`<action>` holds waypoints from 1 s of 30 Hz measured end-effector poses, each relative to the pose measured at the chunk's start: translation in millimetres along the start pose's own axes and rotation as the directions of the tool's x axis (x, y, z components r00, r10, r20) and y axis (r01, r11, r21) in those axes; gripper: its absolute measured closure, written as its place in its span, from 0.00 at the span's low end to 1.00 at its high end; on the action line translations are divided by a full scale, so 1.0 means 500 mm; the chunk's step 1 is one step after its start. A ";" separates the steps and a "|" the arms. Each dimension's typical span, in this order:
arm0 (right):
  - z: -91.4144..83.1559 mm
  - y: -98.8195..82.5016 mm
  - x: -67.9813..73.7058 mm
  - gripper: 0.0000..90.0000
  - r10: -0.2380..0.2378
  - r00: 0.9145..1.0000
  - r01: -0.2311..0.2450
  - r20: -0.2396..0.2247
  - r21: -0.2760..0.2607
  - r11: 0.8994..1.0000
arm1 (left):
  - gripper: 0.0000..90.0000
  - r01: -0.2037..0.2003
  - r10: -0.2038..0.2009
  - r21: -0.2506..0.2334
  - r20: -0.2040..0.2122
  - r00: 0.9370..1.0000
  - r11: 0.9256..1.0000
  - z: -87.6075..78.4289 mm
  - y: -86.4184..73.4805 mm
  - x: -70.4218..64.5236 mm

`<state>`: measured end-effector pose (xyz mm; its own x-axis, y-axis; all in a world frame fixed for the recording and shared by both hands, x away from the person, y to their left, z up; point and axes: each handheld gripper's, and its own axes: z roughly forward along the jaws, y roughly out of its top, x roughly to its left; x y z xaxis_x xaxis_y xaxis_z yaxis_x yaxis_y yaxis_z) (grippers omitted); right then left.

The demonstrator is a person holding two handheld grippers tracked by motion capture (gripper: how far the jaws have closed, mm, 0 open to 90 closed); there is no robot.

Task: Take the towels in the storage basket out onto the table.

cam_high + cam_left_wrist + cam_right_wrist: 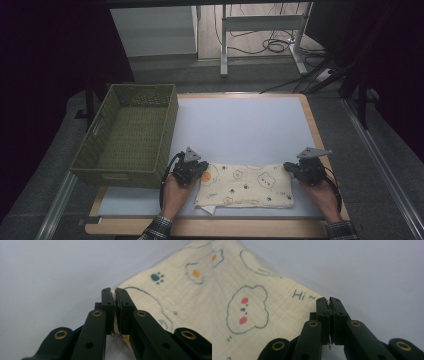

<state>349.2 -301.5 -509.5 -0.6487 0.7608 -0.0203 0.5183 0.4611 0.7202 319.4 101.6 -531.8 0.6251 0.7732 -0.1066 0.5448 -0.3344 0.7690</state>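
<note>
1. The folded cloth (245, 185) lies on the near part of the table mat, just right of the green basket (127, 135). The left gripper (196, 171) has its jaws clamped on the cloth's far left corner; the left gripper view shows a thin edge of fabric pinched between the pads (117, 305).
2. The right gripper (295, 170) is closed on the far right corner of the cloth, by the "Hi~" print (303, 295); the bite looks shallow.
3. Risk: with so little fabric caught, either corner could slip out when lifted, and the cloth would sag or unfold.
4. Risk: the grip may hold just the top layer, so the folds below could fall open.
5. Risk: moving the cloth left, its hanging edge could catch on the basket's rim.
6. The mat (240, 125) is pale, smooth and bare beyond the cloth, on a wood-edged table (312, 125).
7. Beyond the cloth, the dim room shows desk legs (224, 45) and loose cables (272, 45) on the floor.
</note>
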 end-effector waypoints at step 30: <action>0.011 0.015 -0.020 0.51 0.033 0.999 -0.033 -0.005 -0.005 0.999 | 0.39 -0.014 0.017 0.056 -0.046 0.999 0.998 0.038 0.003 0.038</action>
<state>362.6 -303.0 -507.5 -0.6340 0.7733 0.0074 0.5367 0.4330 0.7241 342.6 105.7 -544.8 0.6080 0.7914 -0.0644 0.5659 -0.3750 0.7342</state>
